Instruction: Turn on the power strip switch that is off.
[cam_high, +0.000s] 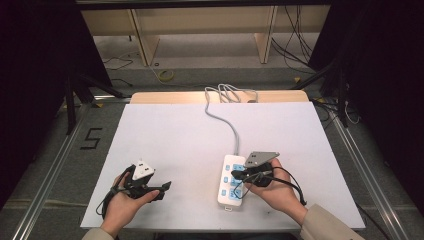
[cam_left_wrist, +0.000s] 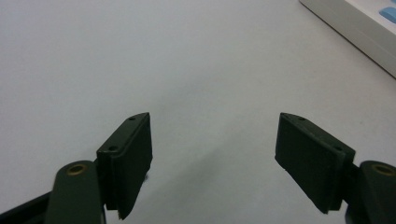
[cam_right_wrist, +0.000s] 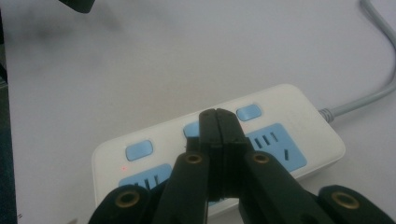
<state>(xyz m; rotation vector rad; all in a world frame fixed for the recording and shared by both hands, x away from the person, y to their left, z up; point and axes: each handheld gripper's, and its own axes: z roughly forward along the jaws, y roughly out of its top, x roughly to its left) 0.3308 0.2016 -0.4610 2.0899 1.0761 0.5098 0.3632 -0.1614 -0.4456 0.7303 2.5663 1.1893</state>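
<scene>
Right gripper (cam_right_wrist: 217, 122) is clenched with nothing in it, tips over the power strip (cam_right_wrist: 289, 112), maybe pressing a blue switch (cam_right_wrist: 192, 129). Left gripper (cam_left_wrist: 214, 140) hangs released above the white table (cam_left_wrist: 140, 56).

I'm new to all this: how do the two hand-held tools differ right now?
The left tool has its jaws spread wide over bare table; the right tool has its jaws pressed together. The left sits apart from the power strip; the right hovers over its middle blue button. Both have black jaws and are held by hand.

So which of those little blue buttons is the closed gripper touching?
The middle button on the power strip; the right gripper tips cover it, while the outer two stay uncovered.
</scene>
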